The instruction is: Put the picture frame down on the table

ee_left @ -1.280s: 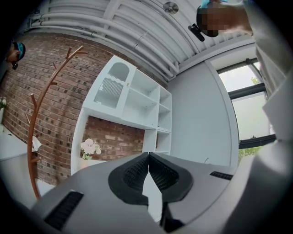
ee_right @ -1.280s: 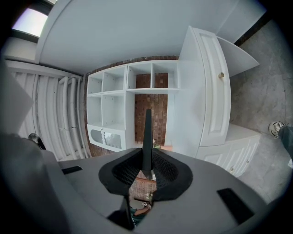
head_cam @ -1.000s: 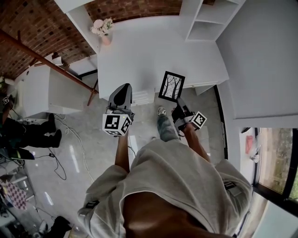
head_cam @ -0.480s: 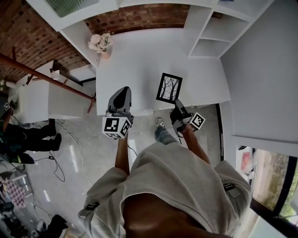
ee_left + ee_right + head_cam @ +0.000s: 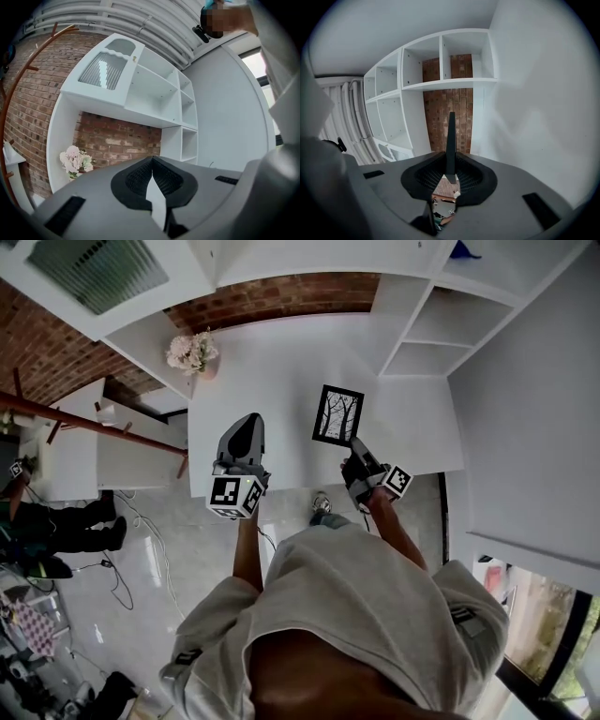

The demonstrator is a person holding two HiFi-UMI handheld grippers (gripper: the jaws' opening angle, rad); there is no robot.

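Your right gripper [image 5: 353,448] pinches the picture frame [image 5: 337,415] by its lower edge. In the right gripper view the frame [image 5: 450,140] stands edge-on as a thin dark strip, upright between the two jaws, which press on it from either side [image 5: 450,174]. In the head view the frame sits just right of centre, over the near part of the white table [image 5: 272,362]. It has a black border around a black-and-white print of bare trees. Whether it touches the tabletop cannot be told.

Your left gripper [image 5: 247,420] is left of centre, over the table's near edge and well apart from the frame. Its jaws are pressed together at the tips with nothing between them [image 5: 152,161].

Each gripper's cube shows black-and-white square markers [image 5: 232,493], carrying no legible writing.

A vase of pale flowers [image 5: 194,352] stands at the table's far left corner, against the brick wall [image 5: 272,296]. White shelving [image 5: 427,334] rises at upper right.
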